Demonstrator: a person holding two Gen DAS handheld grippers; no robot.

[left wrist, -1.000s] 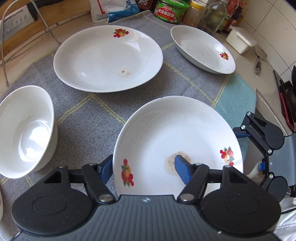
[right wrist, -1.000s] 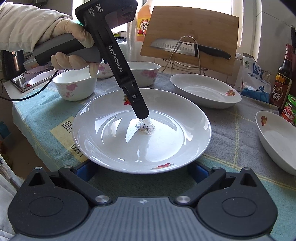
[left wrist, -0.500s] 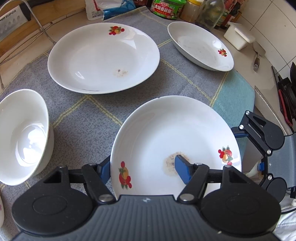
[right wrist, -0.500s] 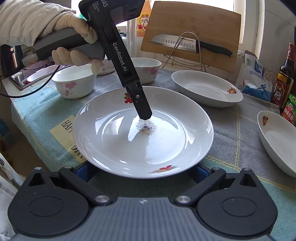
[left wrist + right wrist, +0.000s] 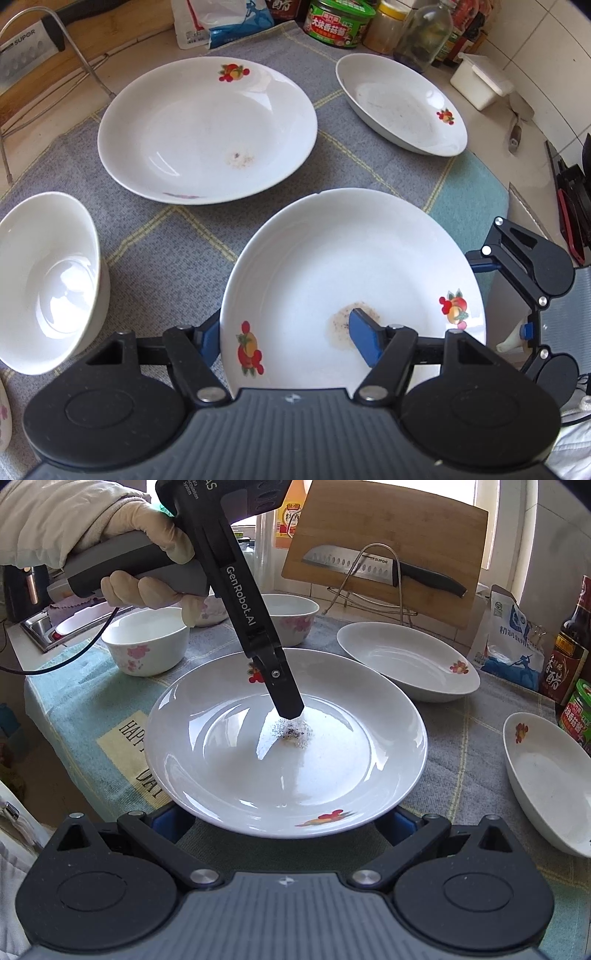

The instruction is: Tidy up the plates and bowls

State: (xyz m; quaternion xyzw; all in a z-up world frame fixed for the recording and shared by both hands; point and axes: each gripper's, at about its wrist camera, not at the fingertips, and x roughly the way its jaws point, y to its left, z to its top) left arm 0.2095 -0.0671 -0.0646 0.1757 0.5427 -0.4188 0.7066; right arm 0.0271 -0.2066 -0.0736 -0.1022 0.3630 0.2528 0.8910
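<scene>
**Left wrist view: plate pinched at its rim**

Grips a white plate in the left gripper, jaws clamped on the near rim; sets one blue pad under the rim and the other on the inner face, touching a speckled brown residue patch; holds the plate straight ahead of the jaws.

Shows a second plate beyond the jaws on the grey checked cloth; places a deep dish farther off and to their right, a white bowl to their left; catches the right gripper just beside the held plate's right edge.

From the right wrist view, finds the same plate just ahead of the right gripper, jaws spread wide, blue pads half hidden under the near rim, one at each side, not pressing it; shows the left gripper slanting down from a gloved hand onto the plate's middle; puts two flowered bowls beyond the jaws to their left, a cutting board with a knife farther back.
</scene>
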